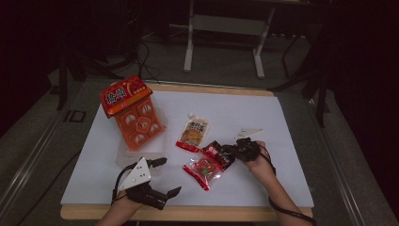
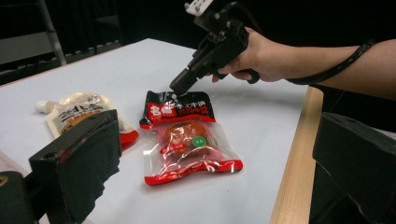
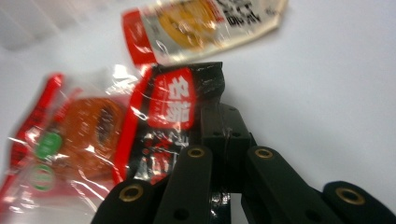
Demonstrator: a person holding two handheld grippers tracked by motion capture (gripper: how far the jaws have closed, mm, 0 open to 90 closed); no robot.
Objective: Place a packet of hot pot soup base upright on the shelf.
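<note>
A black-and-red snack packet [image 1: 217,154] lies on the white table top, partly over a clear packet with red edges [image 1: 202,172]. My right gripper [image 1: 229,150] is at the black packet's right end, its jaws shut on that edge. In the right gripper view the black packet [image 3: 173,107] runs under the closed jaws of the right gripper [image 3: 226,135]. In the left gripper view the right gripper [image 2: 180,86] pinches the top edge of the black packet [image 2: 177,109]. My left gripper [image 1: 171,175] rests open near the front left edge, holding nothing.
A sauce pouch [image 1: 193,133] with a spout lies behind the two packets. An orange box of snacks [image 1: 134,113] leans over a clear plastic tray [image 1: 123,154] at the left. The wooden table edge [image 1: 188,213] runs along the front.
</note>
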